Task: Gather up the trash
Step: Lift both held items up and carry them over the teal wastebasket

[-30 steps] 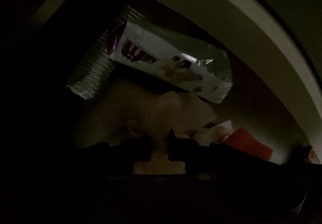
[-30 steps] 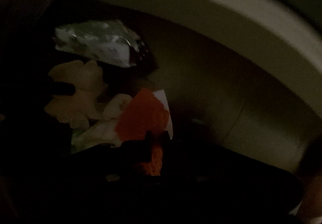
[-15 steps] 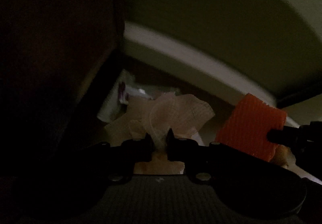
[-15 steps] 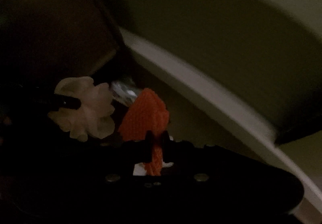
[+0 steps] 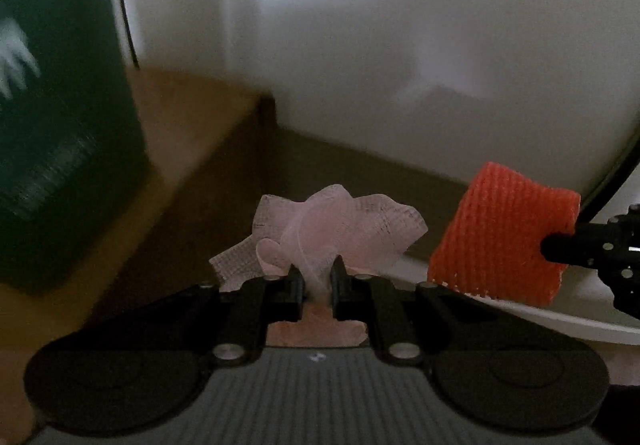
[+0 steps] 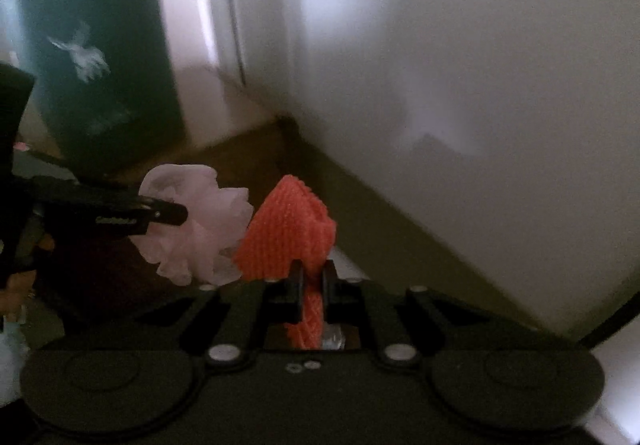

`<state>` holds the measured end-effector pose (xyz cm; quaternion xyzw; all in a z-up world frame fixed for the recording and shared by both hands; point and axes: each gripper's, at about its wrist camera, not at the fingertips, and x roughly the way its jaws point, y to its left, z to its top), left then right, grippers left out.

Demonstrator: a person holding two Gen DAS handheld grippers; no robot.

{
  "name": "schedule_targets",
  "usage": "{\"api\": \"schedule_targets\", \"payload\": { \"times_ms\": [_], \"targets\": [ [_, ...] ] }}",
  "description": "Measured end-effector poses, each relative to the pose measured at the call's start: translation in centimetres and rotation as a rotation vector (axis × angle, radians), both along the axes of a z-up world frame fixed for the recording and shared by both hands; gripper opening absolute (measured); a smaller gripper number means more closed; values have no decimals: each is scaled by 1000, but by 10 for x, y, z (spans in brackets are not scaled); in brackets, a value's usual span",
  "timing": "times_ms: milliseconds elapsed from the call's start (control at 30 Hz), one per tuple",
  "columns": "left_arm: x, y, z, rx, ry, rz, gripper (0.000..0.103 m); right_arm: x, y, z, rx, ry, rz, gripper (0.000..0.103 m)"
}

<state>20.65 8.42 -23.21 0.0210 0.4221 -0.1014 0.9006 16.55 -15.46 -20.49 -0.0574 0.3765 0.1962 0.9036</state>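
My left gripper (image 5: 317,277) is shut on a crumpled pale pink foam net (image 5: 332,233), held in the air. It also shows in the right wrist view (image 6: 200,221), pinched by the left fingers (image 6: 160,215). My right gripper (image 6: 312,285) is shut on an orange foam net (image 6: 288,233). The orange net also shows at the right of the left wrist view (image 5: 504,241), with the right fingers (image 5: 568,245) on it. The two pieces hang side by side, close together.
A white wall (image 5: 400,25) fills the background. A dark green box or bag (image 5: 52,105) stands at the left on a brown surface (image 5: 192,133). A white curved rim (image 5: 560,319) lies low at the right.
Both grippers have lifted out of the dark bin with their nets still held. The view went from the bin's dim inside with wrappers to the bright wall and green box.
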Motion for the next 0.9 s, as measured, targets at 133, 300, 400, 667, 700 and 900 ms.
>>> {"api": "schedule_targets", "payload": {
  "times_ms": [133, 300, 400, 667, 700, 900],
  "targets": [
    [-26, 9, 48, 2, -95, 12, 12, -21, 5, 53, 1, -101, 24, 7],
    [-53, 23, 105, 11, -205, 24, 12, -41, 17, 110, -2, -228, 54, 7],
    [-62, 30, 136, 23, -272, 27, 12, -47, 26, 142, -5, -303, 76, 7],
    [-80, 60, 218, 9, -412, 78, 12, -50, 62, 218, 17, -470, 128, 7],
    [-81, 65, 227, 12, -429, 90, 12, -49, 68, 226, 21, -485, 135, 7],
    [-74, 95, 276, 35, -502, 152, 12, -34, 107, 265, 53, -540, 167, 7]
  ]
}}
